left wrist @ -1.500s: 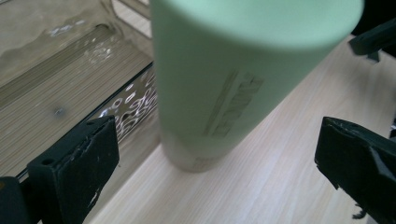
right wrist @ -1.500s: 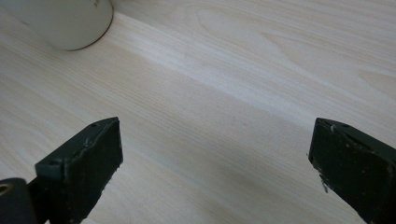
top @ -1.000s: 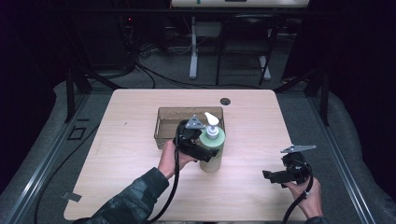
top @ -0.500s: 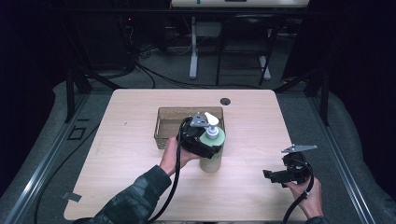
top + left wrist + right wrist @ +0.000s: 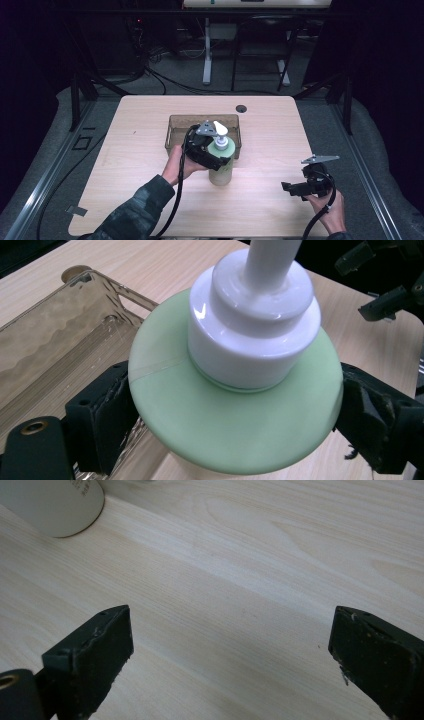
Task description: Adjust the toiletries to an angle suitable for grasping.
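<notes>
Soap bottle [image 5: 235, 415] sits between the left claw [image 5: 235, 435] jaws, which have just closed, seemingly gripping its shoulder.

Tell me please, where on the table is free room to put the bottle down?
Bare wood lies left of the tray, along the front edge of the table, and between the bottle and the right gripper. The middle is crowded: tray, bottle and left gripper together.

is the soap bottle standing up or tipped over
Upright. The green soap bottle stands on its base on the table, white pump on top, just in front of the clear tray, with the left gripper closed around its shoulder.
</notes>
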`<state>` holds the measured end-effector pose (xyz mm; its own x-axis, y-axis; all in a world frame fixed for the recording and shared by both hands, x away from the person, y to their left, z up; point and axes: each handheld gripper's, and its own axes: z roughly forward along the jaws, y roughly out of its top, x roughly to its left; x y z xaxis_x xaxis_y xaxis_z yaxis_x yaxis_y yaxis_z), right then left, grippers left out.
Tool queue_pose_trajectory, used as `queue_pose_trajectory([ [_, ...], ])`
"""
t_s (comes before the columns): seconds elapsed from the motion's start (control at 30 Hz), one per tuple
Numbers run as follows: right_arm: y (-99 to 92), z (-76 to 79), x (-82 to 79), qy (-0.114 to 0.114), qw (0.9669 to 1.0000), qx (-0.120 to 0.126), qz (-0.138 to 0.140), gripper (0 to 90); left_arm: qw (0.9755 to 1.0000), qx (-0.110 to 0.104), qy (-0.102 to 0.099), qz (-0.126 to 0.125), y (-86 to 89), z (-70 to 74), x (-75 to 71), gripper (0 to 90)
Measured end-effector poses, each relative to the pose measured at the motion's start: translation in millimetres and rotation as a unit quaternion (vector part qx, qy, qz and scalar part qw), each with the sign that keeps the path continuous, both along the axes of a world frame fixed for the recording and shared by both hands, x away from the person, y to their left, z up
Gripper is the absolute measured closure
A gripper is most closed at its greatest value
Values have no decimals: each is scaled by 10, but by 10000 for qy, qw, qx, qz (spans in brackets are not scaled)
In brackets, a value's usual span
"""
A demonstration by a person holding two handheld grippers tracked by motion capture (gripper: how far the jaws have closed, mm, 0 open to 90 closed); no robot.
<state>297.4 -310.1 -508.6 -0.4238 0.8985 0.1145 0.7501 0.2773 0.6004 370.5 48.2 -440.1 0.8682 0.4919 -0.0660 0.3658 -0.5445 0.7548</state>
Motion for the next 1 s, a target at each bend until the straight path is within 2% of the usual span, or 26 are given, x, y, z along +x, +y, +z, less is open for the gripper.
queue_pose_trajectory([
  [0.17,6,-2,0,10,10000,-6,-2,35,10000,40,9,-15,88,6,6,119],
  [0.7,8,-2,0,6,10000,-2,-10,36,9998,126,46,154,380,22,14,119],
  [1.0,14,-3,2,1,10000,-11,18,34,9988,163,82,458,523,30,-19,118],
])
